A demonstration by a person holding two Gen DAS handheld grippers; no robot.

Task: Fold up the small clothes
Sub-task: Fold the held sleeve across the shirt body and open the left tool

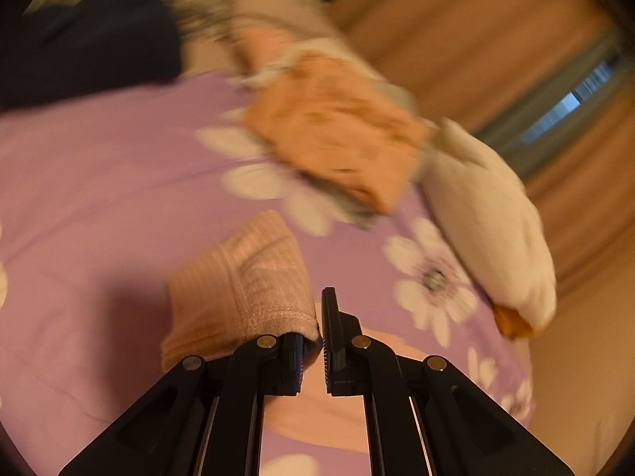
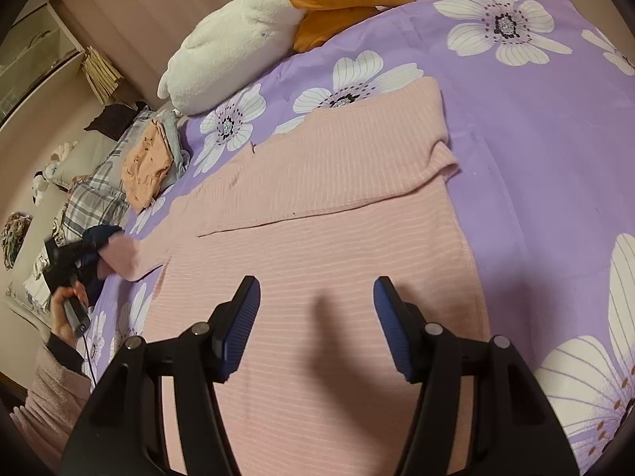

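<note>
Evidently the pink sweater [image 2: 325, 206] lay on the bed [image 2: 535, 139], one sleeve folded across. Left gripper [image 1: 313, 341] fingers pinched the other cuff; right gripper [image 2: 317, 329] fingers stood wide, empty. Most folding remained.

Setting: a home bedroom; bed [image 2: 516, 127] was dressed in a purple sheet printed with white flowers; white plush goose [image 2: 238, 35] lay at its edge; folded garments [image 2: 145, 166] were stacked beside checked bedding [image 2: 95, 194]; curtains [image 1: 456, 31] hung behind.

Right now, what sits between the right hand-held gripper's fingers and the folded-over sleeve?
Only the pink ribbed top's own flat body; nothing else lies between the right hand-held gripper and the folded sleeve, per the right wrist view.
</note>
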